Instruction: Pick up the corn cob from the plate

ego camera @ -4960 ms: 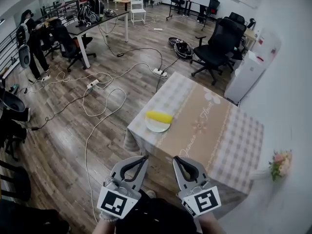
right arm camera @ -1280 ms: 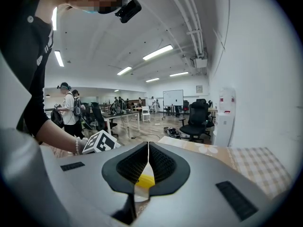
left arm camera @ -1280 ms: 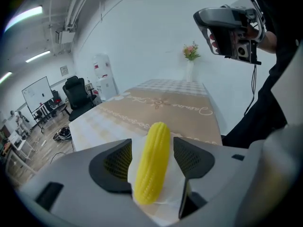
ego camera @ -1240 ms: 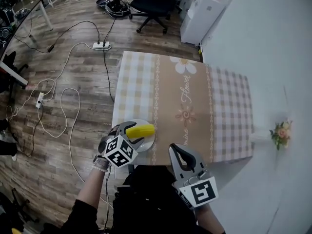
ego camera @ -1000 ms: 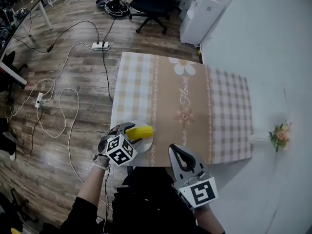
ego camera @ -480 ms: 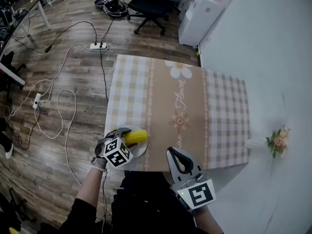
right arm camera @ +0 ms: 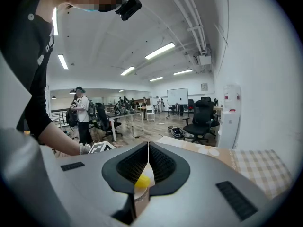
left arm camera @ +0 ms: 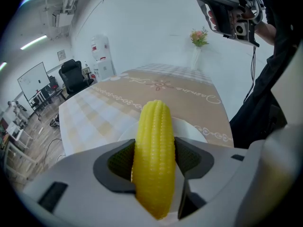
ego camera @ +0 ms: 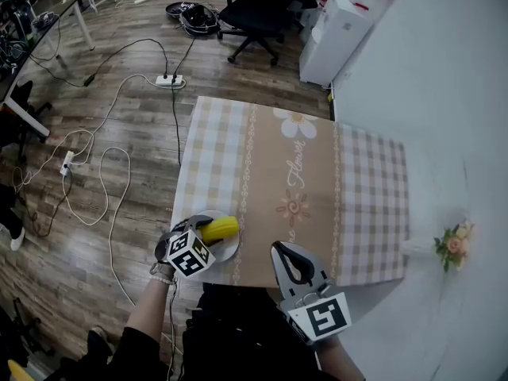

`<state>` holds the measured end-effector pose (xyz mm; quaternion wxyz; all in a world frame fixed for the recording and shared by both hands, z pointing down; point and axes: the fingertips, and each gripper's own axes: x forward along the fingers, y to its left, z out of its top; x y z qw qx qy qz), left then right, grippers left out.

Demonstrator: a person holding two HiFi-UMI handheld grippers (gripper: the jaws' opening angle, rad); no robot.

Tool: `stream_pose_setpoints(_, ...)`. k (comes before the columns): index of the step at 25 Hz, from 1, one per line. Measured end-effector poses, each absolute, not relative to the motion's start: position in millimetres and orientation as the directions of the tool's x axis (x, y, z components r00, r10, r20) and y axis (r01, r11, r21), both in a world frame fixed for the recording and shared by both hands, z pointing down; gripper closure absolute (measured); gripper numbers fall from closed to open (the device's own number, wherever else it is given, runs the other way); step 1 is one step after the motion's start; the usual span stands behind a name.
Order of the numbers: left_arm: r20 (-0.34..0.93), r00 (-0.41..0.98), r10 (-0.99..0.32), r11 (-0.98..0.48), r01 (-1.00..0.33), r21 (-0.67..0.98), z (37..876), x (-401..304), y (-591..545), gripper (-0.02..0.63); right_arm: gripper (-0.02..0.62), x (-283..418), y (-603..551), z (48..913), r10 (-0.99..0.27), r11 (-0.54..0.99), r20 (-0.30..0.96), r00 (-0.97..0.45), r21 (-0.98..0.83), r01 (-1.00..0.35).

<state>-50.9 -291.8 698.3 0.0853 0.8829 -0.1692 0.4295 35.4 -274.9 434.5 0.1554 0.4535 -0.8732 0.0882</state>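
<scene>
The yellow corn cob [ego camera: 221, 228] sits over the white plate [ego camera: 230, 247] near the table's front left corner. My left gripper [ego camera: 208, 231] is shut on it. In the left gripper view the corn cob [left arm camera: 154, 124] stands between both dark pads, with the plate [left arm camera: 191, 132] just beneath; whether they touch I cannot tell. My right gripper [ego camera: 284, 253] hovers shut and empty off the table's front edge. In the right gripper view its jaws [right arm camera: 148, 151] meet, and a bit of the corn cob [right arm camera: 141, 180] shows below them.
The table with the checked tan cloth [ego camera: 317, 181] stands against a white wall. A flower vase [ego camera: 449, 245] sits at its right. Cables [ego camera: 103, 181] trail over the wood floor on the left, and an office chair [ego camera: 262, 10] stands beyond the table.
Five seconds ago both grippers hung short of the table. The left one has since reached the plate and shut on the corn cob. The right one stays low and shut.
</scene>
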Motion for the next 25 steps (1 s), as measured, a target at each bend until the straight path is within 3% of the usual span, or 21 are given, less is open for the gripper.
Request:
stream_pose_setpoints(8, 0.771, 0.584, -0.253, -0.876, -0.477, 0.073, 690.4, -51.6, -288.1, 0.348, 0.552, 47.8, -277.4, 438.3, -0.745, 0.595, 0.378, -0.549, 0.004, -0.804)
stream_pose_setpoints(25, 0.688, 0.616, -0.383, -0.760, -0.634, 0.145, 619.7, -55.8, -291.9, 0.348, 0.552, 27.2, -298.1, 414.1, -0.685, 0.708, 0.257, -0.682, 0.014, -0.706)
